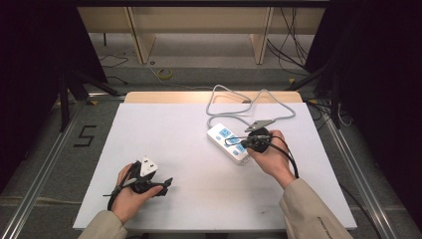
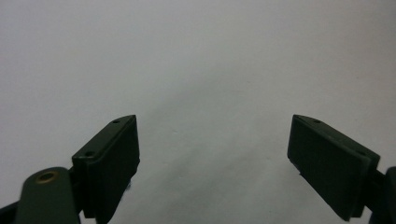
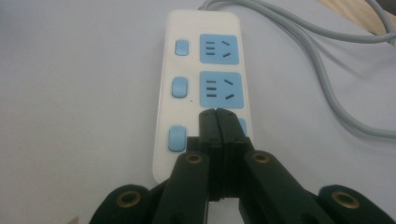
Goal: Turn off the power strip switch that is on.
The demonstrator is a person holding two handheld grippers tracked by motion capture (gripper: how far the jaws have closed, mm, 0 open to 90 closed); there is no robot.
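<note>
The right gripper [image 3: 218, 114], jaws pressed together on nothing, sits over the power strip's [image 3: 187, 70] nearest socket. The left gripper [image 2: 214, 154] gapes wide and empty, well apart from the strip

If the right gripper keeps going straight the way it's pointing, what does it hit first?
The right gripper, jaws shut, points down at the power strip. It would most likely meet the nearest blue socket, just under its tips. Whether it already touches is hard to tell.
</note>
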